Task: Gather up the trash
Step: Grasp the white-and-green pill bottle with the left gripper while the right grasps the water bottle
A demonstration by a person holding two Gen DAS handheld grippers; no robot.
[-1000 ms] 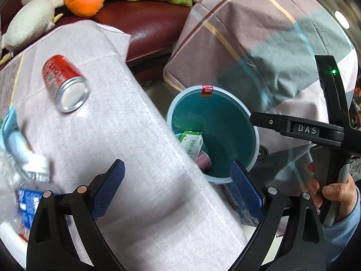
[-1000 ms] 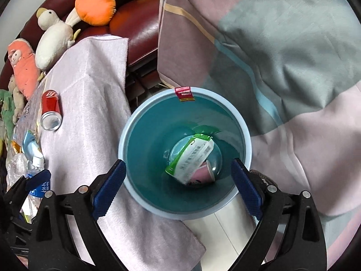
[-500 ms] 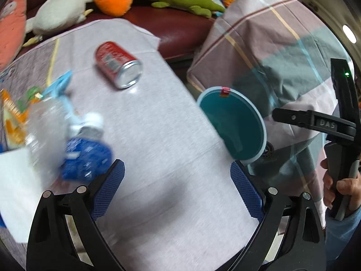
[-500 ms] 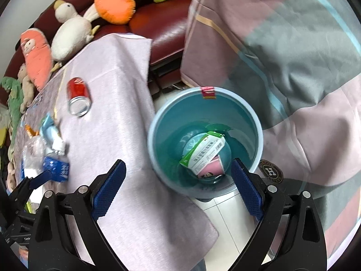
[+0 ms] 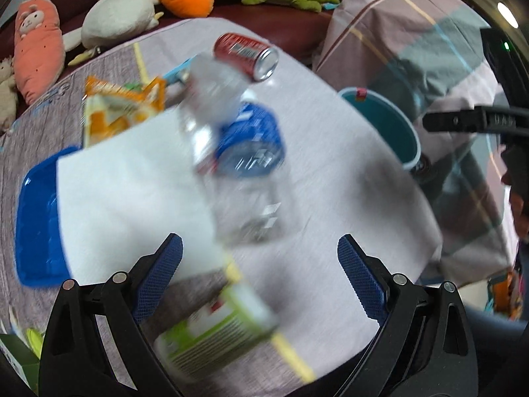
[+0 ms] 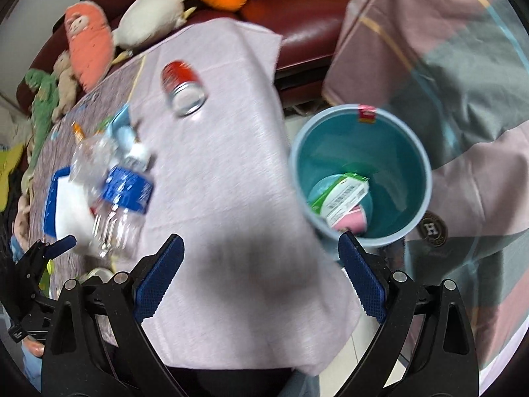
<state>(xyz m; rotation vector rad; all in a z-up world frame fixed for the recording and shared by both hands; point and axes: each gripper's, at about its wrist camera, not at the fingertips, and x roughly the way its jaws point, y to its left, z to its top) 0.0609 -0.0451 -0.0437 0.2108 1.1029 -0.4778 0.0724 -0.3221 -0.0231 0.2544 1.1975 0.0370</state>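
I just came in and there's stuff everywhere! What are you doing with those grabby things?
A person is picking up trash with a tool in each hand. Both the left tool and the right tool are open and empty. The teal bin beside the table already holds a green-and-white carton. A plastic bottle, a red can, a snack wrapper and a white napkin lie on the table.
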